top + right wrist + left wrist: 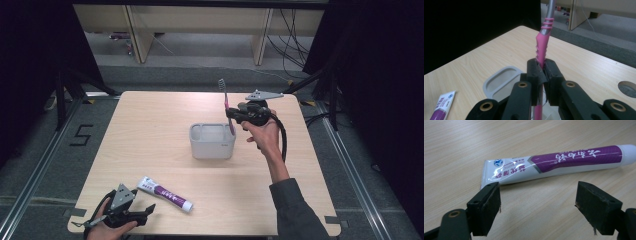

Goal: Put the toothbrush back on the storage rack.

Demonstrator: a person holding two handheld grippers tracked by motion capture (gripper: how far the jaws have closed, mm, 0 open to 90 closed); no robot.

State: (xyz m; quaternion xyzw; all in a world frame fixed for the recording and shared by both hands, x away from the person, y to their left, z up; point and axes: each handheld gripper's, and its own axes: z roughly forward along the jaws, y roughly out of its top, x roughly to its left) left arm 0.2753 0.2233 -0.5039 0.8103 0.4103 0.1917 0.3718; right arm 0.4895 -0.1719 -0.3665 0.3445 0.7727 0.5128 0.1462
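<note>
Here the right claw [231,114] is clamped on the pink handle of a toothbrush [226,102], holding it upright over the right end of the grey holder [212,142] at the middle of the bench [150,130]. The left claw [149,209] rests at the near left corner, jaws wide and empty, just beside the toothpaste tube [554,162] lying flat.

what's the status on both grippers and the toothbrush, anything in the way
Right gripper shut on toothbrush, upright over the grey holder. Left gripper open, short of the toothpaste tube lying flat. Nothing blocking the holder.
</note>
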